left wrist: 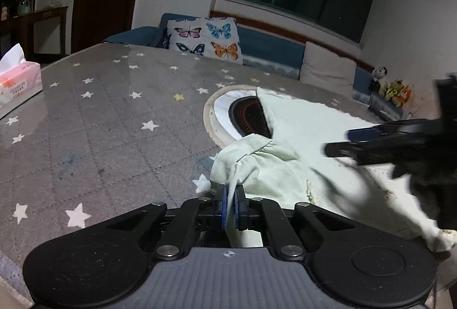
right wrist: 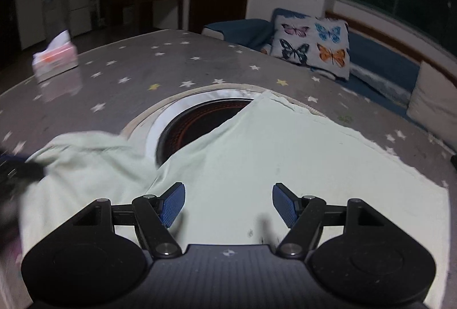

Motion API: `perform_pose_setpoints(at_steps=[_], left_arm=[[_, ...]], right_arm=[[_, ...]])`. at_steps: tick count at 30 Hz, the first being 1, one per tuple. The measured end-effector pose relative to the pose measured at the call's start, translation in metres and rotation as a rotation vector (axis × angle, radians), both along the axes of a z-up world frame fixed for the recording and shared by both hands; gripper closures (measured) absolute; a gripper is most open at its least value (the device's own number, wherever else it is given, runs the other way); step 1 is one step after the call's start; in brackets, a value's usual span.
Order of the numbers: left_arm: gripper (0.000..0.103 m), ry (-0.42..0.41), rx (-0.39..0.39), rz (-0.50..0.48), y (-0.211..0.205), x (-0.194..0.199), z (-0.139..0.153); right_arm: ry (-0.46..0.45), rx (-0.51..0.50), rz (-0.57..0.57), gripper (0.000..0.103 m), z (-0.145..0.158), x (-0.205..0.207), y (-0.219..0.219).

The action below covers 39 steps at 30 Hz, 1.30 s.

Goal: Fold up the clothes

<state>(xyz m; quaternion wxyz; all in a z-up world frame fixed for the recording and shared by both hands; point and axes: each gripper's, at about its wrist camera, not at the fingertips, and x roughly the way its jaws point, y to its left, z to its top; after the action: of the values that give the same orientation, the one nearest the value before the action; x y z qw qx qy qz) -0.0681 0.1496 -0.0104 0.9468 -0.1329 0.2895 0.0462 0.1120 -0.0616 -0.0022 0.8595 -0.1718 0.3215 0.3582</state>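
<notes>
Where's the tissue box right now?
The tissue box sits at the table's far left edge in both wrist views, well clear of the pale green garment.

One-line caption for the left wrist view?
Left tongs shut on pale green garment; right tongs alongside, above star-print table.

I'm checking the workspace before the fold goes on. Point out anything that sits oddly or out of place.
The pale green garment lies partly over a round black inset in the table, so its far corner has no flat support. The left gripper pinches a bunched sleeve; the right gripper is open above the cloth.
</notes>
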Motion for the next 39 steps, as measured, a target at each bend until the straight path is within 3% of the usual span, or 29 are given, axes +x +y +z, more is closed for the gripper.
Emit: perform_pose_setpoints(at_steps=[6, 11, 14, 16, 21, 26, 33, 39], left_arm=[[0.097, 0.009, -0.018, 0.004, 0.001, -0.001, -0.001], [0.094, 0.016, -0.011, -0.005, 0.000, -0.003, 0.000], [0.078, 0.023, -0.004, 0.007, 0.000, -0.003, 0.000], [0.054, 0.024, -0.005, 0.017, 0.002, -0.005, 0.000], [0.049, 0.041, -0.013, 0.023, 0.002, -0.003, -0.004], [0.046, 0.052, -0.026, 0.071, 0.004, -0.003, -0.008], [0.048, 0.058, -0.030, 0.081, 0.003, 0.001, -0.012], [0.068, 0.058, -0.055, 0.064, 0.002, 0.003, -0.013]], right_arm=[[0.075, -0.005, -0.009, 0.034, -0.024, 0.023, 0.031], [0.090, 0.031, 0.027, 0.033, -0.024, 0.018, 0.043], [0.087, 0.045, 0.036, 0.033, -0.018, 0.016, 0.042], [0.083, 0.044, 0.023, 0.033, -0.008, 0.013, 0.032], [0.054, -0.043, 0.058, 0.028, 0.008, -0.005, 0.006], [0.015, -0.136, 0.135, 0.023, 0.007, -0.045, -0.007], [-0.046, -0.149, 0.197, 0.022, -0.005, -0.089, -0.003], [-0.099, -0.118, 0.187, 0.022, -0.003, -0.105, 0.005]])
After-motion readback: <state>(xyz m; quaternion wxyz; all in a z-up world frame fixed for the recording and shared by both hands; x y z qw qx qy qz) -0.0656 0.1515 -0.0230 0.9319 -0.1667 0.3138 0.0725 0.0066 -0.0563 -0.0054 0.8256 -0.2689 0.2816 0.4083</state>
